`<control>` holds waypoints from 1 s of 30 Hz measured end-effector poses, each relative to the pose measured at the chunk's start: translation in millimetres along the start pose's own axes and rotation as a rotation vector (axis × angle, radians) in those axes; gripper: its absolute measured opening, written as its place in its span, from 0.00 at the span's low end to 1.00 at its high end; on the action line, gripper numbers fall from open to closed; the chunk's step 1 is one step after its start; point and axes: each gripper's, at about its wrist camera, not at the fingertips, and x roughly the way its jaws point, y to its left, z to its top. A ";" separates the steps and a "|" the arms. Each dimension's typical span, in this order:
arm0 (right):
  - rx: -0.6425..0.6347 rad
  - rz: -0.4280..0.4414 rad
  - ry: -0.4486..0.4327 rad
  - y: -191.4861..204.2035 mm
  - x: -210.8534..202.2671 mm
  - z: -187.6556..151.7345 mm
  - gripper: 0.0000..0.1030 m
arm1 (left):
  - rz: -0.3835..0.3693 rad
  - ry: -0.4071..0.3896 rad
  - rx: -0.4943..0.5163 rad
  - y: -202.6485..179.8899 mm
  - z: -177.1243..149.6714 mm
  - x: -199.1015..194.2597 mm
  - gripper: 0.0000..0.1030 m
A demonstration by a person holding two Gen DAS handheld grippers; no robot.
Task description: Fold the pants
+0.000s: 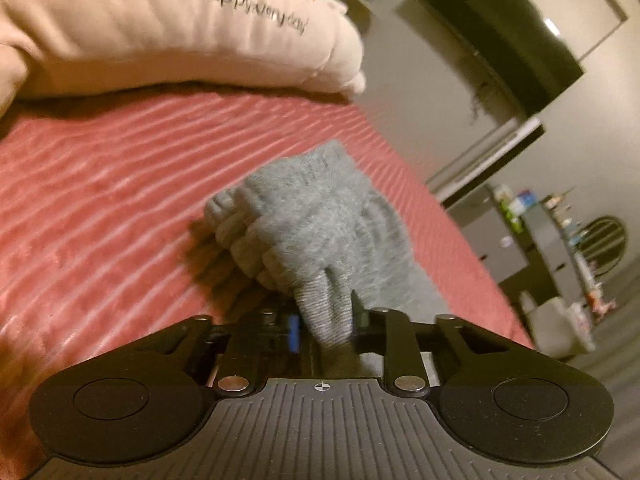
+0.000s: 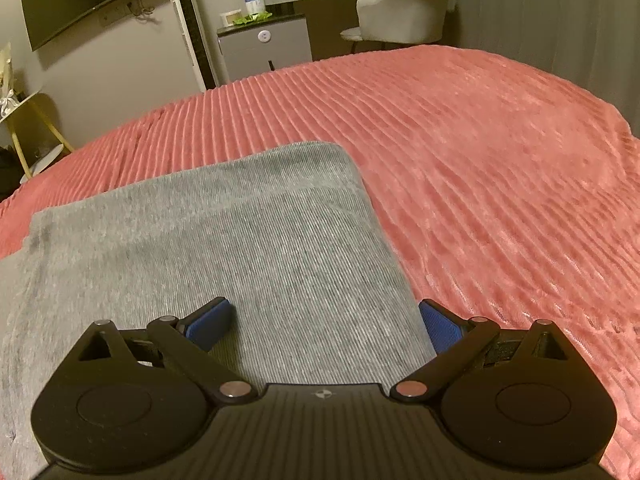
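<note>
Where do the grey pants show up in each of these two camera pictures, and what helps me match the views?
Left wrist view: the grey pants sit at centre, bunched up, a gathered end pinched between the left gripper pads.
Right wrist view: the pants lie flat across the lower left, under the open right gripper.
Shared landmark: the pink ribbed bedspread beneath them; the dark wall screen also appears in both.

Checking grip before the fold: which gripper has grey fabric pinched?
The left gripper, shut on the bunched grey knit pants; the right gripper stands open.
</note>
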 end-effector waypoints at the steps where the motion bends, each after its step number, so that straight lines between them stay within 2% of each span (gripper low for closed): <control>1: 0.000 -0.002 -0.006 0.4 -1.1 0.7 0.96 | 0.024 0.020 -0.008 -0.3 -0.8 6.7 0.46; 2: -0.003 -0.002 -0.016 1.7 -3.1 0.9 0.96 | 0.031 0.039 -0.022 0.1 -1.6 12.7 0.52; 4: -0.019 -0.009 -0.029 4.8 -6.7 1.3 0.96 | 0.039 0.044 -0.052 -1.6 -0.7 18.0 0.49; 6: -0.029 -0.012 -0.035 7.0 -10.7 0.9 0.96 | 0.051 0.037 -0.080 -3.9 2.6 16.8 0.23; 8: -0.030 -0.017 -0.039 6.4 -16.0 -0.6 0.96 | 0.027 0.026 -0.097 -6.2 6.7 10.3 0.20; 9: -0.024 -0.014 -0.043 4.7 -19.1 -1.0 0.96 | 0.020 0.011 -0.074 -11.6 7.8 3.8 0.18; 13: 0.054 0.015 -0.076 -8.8 -32.7 0.3 0.96 | 0.031 -0.066 0.173 -61.9 7.2 -24.5 0.17; 16: 0.094 0.035 -0.103 -16.3 -39.5 0.9 0.96 | -0.033 -0.124 0.341 -111.6 -2.7 -51.0 0.16; 18: 0.101 0.046 -0.115 -17.4 -43.1 0.7 0.96 | -0.098 -0.133 0.419 -141.8 -13.1 -62.9 0.16; 23: 0.136 0.104 -0.133 -21.9 -52.1 -2.1 0.96 | -0.228 -0.077 0.697 -230.4 -77.3 -75.3 0.17; 25: 0.162 0.114 -0.142 -26.3 -56.6 -3.4 0.96 | -0.276 -0.028 0.813 -261.3 -119.7 -69.2 0.17; 26: 0.176 0.114 -0.147 -28.7 -59.3 -4.0 0.96 | -0.277 0.003 0.860 -272.8 -141.1 -63.0 0.18; 28: 0.201 0.117 -0.148 -34.3 -62.6 -5.1 0.96 | -0.253 0.089 0.949 -289.2 -190.0 -44.5 0.25; 29: 0.213 0.122 -0.148 -36.5 -64.0 -6.2 0.96 | -0.245 0.128 0.987 -291.4 -211.2 -35.2 0.43; 30: 0.228 0.130 -0.146 -39.0 -65.2 -7.5 0.96 | -0.230 0.171 1.020 -291.5 -230.8 -25.0 0.54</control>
